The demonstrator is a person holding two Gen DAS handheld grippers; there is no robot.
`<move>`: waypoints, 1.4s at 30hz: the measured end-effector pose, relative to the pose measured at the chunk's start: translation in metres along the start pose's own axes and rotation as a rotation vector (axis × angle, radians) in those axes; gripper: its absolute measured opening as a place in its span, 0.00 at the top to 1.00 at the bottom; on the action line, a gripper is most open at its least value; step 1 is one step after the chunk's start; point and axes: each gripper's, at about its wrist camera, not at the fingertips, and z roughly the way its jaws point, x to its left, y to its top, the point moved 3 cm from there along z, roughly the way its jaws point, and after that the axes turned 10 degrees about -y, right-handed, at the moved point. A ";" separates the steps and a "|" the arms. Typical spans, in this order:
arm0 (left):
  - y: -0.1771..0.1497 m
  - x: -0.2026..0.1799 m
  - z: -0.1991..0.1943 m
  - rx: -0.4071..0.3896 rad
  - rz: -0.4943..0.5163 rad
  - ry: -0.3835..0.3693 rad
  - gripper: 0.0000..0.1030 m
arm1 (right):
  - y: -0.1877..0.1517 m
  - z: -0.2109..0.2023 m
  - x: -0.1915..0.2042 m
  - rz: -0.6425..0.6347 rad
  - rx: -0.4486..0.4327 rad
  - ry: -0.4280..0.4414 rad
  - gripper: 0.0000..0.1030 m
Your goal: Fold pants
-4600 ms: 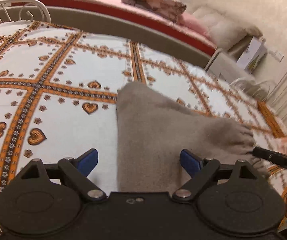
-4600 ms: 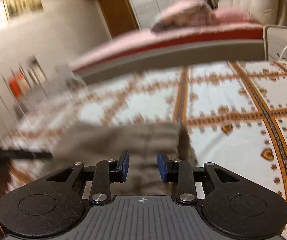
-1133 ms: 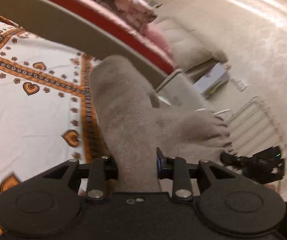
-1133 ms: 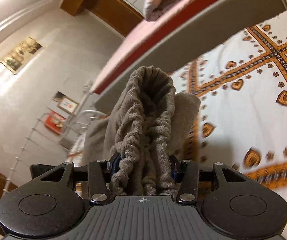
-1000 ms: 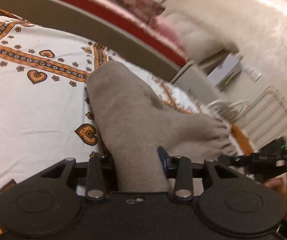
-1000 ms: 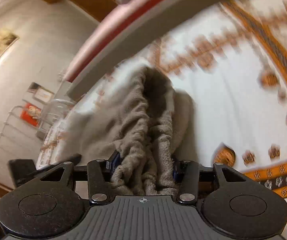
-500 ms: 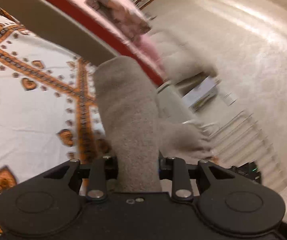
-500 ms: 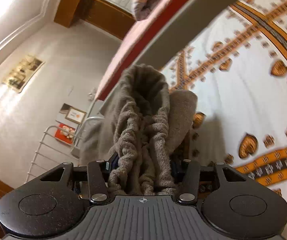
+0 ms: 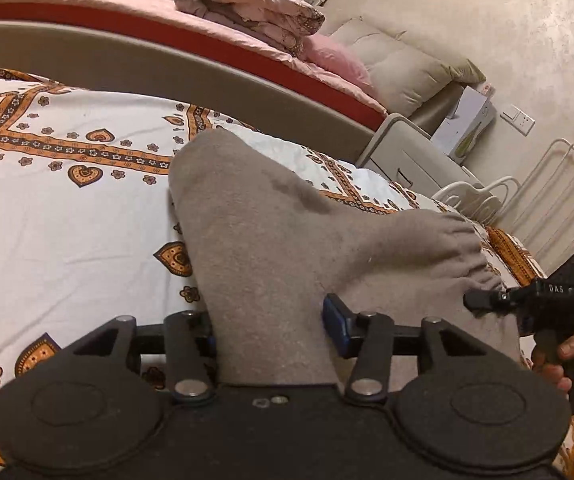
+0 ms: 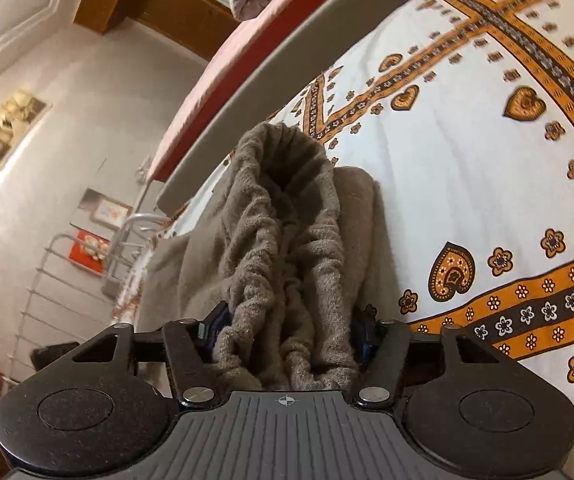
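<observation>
Left tongs (image 9: 273, 334) opening around pants (image 9: 283, 248); open bedspread (image 9: 67, 216) leftward.

Open patterned bedspread (image 9: 67, 220) leftward; grey bed rail (image 9: 135, 68) behind (bunched pants (image 9: 287, 240) rightward).

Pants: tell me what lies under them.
Under the pants lies the white bedspread with orange heart bands; it shows around them on the left and behind. The part directly beneath is covered, so anything there cannot be seen.
</observation>
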 end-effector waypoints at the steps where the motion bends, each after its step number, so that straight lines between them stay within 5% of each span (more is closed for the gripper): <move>1: 0.000 0.001 0.000 -0.005 -0.001 -0.003 0.61 | -0.001 -0.005 0.003 -0.014 -0.006 -0.007 0.47; 19: -0.002 0.003 0.000 -0.030 -0.017 -0.016 0.59 | -0.001 -0.001 0.004 -0.018 -0.014 -0.023 0.48; 27: -0.004 -0.010 -0.021 -0.022 -0.035 0.053 0.58 | -0.003 -0.014 0.021 -0.035 0.014 -0.104 0.44; 31: -0.017 -0.011 -0.039 0.044 -0.121 -0.037 0.48 | -0.011 -0.026 0.014 0.045 0.066 -0.047 0.23; 34: -0.026 -0.001 -0.041 0.045 -0.189 -0.127 0.44 | -0.022 -0.029 -0.006 0.129 0.073 0.032 0.22; 39: -0.022 0.003 -0.029 0.024 -0.270 -0.206 0.55 | -0.021 -0.020 0.005 0.088 0.065 0.043 0.26; 41: -0.020 0.008 -0.032 0.010 -0.306 -0.210 0.78 | -0.019 -0.022 0.005 0.111 0.072 0.041 0.34; 42: -0.018 0.012 -0.037 -0.020 -0.345 -0.255 0.78 | -0.017 -0.026 0.005 0.132 0.062 0.060 0.39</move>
